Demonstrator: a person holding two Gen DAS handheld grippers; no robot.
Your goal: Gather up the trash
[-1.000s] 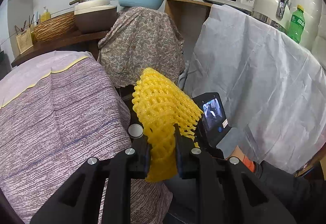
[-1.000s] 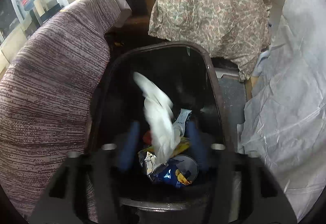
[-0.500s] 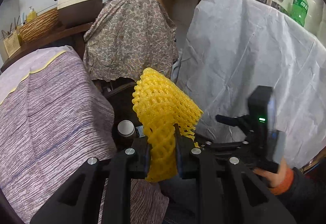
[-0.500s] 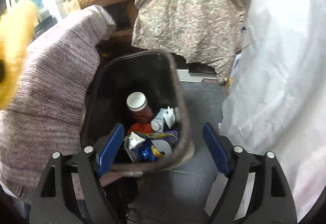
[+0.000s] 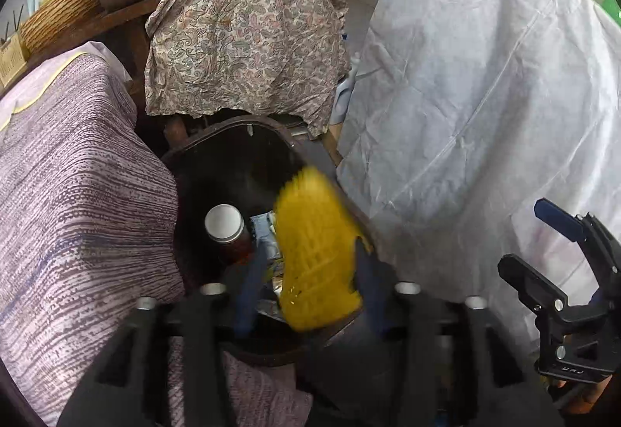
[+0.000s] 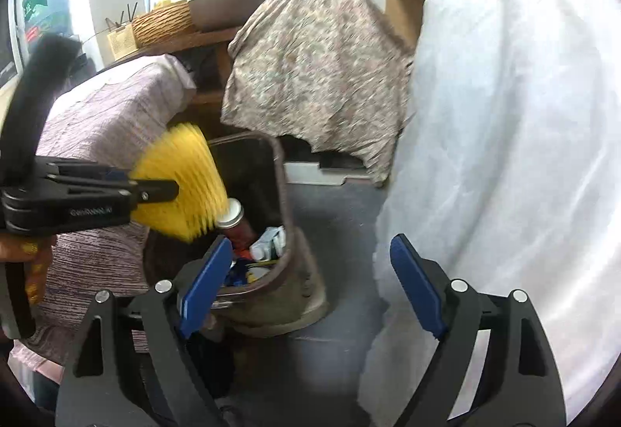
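Fingers of the left gripper stand apart and have just been opening; the yellow foam mesh fruit sleeve sits blurred between them, and we judge it released and dropping, since no pad appears to press on it. Fingers of the right gripper are spread wide with nothing between them, and these too have just been opening.

We find the sleeve directly above the mouth of the dark brown plastic waste bin, which stands on the floor between the purple striped cloth-covered furniture on the left and the white sheet-draped unit on the right. The right wrist view shows the same sleeve at the left gripper's tips, over the bin's near left rim.

Already inside the bin we note 1 brown jar with a white lid, lying with crumpled wrappers and a small white carton. We judge earlier items as collected and this sleeve as nearly delivered, pending its landing inside.

What remains cannot be settled: no loose trash is visible on the grey floor near the bin, and the covered surfaces hide the rest. A paisley cloth drapes the far furniture.
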